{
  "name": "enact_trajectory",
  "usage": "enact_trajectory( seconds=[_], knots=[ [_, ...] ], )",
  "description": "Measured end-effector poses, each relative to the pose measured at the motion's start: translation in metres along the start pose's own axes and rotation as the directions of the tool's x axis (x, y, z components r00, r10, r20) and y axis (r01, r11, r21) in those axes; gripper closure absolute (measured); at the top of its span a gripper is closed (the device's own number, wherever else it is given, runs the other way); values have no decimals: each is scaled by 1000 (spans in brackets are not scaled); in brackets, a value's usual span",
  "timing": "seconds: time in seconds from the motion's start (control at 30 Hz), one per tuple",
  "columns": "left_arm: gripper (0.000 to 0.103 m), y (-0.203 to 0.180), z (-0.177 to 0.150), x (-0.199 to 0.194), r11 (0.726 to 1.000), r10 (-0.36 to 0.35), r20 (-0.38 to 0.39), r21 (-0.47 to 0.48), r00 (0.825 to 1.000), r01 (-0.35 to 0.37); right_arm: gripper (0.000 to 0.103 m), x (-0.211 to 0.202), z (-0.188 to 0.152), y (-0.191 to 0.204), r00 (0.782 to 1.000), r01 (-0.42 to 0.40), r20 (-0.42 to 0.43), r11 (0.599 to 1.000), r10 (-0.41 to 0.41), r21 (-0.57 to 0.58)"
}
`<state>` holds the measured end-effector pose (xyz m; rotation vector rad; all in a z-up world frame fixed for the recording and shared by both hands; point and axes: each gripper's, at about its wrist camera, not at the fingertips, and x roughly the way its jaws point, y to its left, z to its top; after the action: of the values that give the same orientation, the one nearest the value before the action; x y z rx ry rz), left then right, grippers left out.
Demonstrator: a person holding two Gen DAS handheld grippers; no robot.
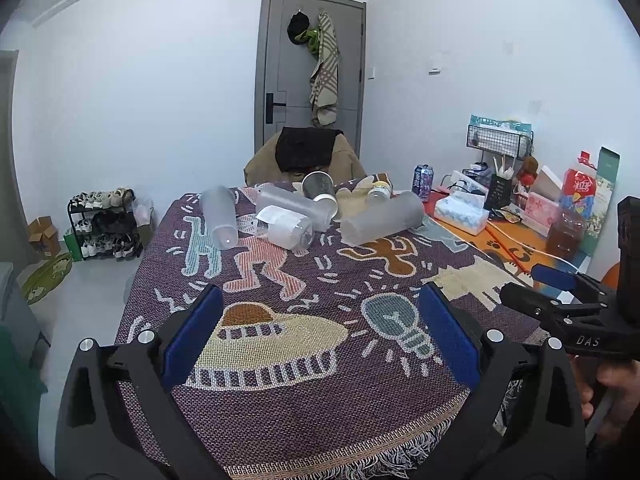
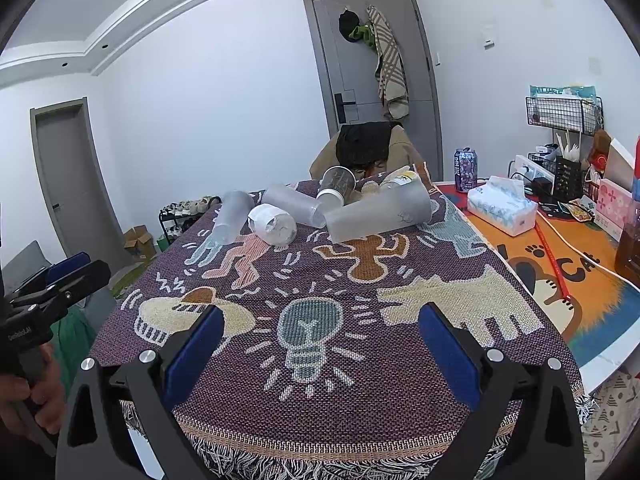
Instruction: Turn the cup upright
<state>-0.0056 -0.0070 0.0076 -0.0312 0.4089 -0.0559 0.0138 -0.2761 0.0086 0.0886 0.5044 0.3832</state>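
Several plastic cups lie on their sides at the far end of a patterned cloth [image 1: 320, 420] [image 2: 320, 412]. A large frosted cup [image 1: 382, 218] [image 2: 378, 214] lies at the right. A white-labelled clear cup [image 1: 285, 226] [image 2: 272, 224] lies in the middle. Another frosted cup [image 1: 219, 216] [image 2: 232, 216] lies at the left, one more [image 1: 296, 204] [image 2: 294, 204] behind. A dark cup [image 1: 320, 188] [image 2: 337, 186] leans at the back. My left gripper [image 1: 320, 320] is open and empty over the near cloth. My right gripper [image 2: 320, 332] is open and empty too, well short of the cups.
An orange mat [image 2: 580, 280] at the right carries a tissue box [image 2: 502, 208], a soda can [image 2: 465, 170], a wire rack [image 2: 564, 114] and boxes. A chair with clothes [image 2: 366, 146] stands behind the table. A shoe rack [image 1: 104, 224] stands on the floor at the left.
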Motion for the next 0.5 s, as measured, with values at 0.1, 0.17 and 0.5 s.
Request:
enact_trajectory(
  seconds=[0.1, 0.17, 0.5],
  knots=[
    [6, 2, 0, 0, 1000, -4, 0, -11, 1000, 4, 8, 0, 0, 0, 1000, 0, -1, 1000, 0, 2],
    [6, 3, 0, 1, 1000, -7, 0, -15, 1000, 7, 8, 0, 0, 0, 1000, 1, 0, 1000, -1, 1],
    [6, 6, 2, 10, 1000, -10, -20, -19, 1000, 10, 8, 10, 0, -3, 1000, -7, -17, 1000, 7, 19]
  ],
)
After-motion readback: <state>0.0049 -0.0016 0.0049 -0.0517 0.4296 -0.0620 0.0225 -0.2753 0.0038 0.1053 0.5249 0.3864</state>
